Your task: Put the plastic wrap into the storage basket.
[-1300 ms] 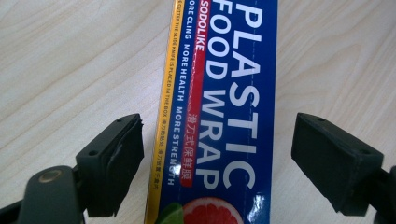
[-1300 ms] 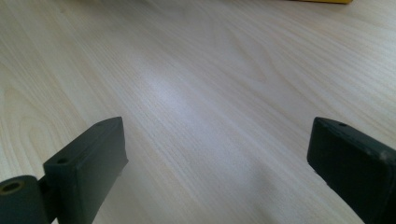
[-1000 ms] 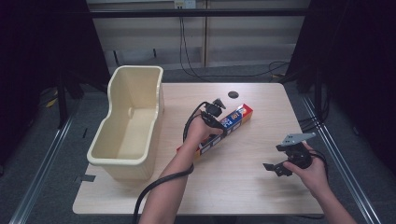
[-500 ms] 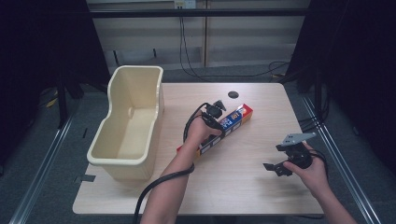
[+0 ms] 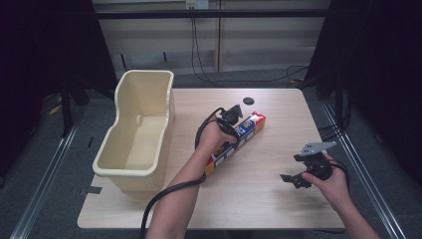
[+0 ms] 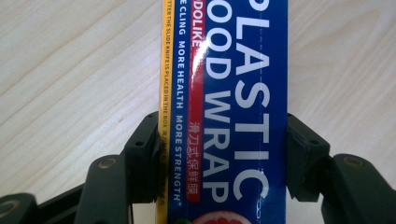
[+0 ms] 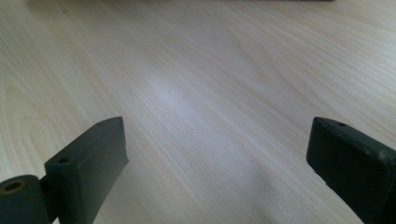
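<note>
A long blue, red and yellow box of plastic food wrap point(image 5: 250, 128) lies slantwise on the middle of the wooden table point(image 5: 278, 109). My left gripper point(image 5: 230, 119) comes down onto it from above. Its jaws have just been closing, and in the left gripper view the two black pads point(image 6: 144, 149) press on both long sides of the box point(image 6: 233, 70). My right gripper point(image 5: 292, 180) is held low over the table's right front, apart from the box. In the right gripper view it point(image 7: 219, 149) stands open with bare wood between its jaws.
A deep cream plastic bin point(image 5: 166, 114) stands along the table's left edge. A small black round disc point(image 5: 248, 101) lies near the far edge, behind the box. Cables trail from both grippers.
</note>
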Tool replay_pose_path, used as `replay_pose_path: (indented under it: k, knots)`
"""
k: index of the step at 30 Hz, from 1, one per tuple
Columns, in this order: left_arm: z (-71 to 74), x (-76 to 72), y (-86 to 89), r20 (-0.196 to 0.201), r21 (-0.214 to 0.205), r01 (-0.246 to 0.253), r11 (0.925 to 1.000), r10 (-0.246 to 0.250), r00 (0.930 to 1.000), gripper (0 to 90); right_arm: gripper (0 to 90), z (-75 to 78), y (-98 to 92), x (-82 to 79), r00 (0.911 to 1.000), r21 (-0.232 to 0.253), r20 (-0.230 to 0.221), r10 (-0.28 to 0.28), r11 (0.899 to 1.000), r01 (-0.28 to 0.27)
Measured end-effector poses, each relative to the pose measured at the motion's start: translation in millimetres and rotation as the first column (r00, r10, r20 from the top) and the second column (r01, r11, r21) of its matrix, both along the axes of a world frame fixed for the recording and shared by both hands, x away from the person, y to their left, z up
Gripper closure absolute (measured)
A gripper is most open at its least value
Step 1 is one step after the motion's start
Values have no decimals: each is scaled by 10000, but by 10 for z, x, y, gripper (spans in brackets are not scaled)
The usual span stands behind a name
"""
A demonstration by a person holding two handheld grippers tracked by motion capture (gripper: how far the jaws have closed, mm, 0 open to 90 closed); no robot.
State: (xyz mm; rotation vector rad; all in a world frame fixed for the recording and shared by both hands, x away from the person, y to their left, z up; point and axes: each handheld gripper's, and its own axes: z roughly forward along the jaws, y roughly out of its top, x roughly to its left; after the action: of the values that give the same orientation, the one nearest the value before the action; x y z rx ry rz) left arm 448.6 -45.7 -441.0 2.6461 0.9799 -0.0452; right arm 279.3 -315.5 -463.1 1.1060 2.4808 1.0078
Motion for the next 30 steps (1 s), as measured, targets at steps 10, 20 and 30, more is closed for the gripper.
replay_pose_path:
  k: [10,20,30]
  knots:
    - [274,-39,94,-438,-98,-318,9994,313,9985,407,44,3,6,-4,10000,-34,-15,-33,10000,33]
    - [493,-67,150,-755,-73,-407,9991,400,9963,408,44,6,28,-4,10000,-60,51,-28,10000,28]
    - [747,-94,238,-813,-29,-616,9981,612,9948,408,44,18,31,-6,10000,-62,60,2,10000,-2]
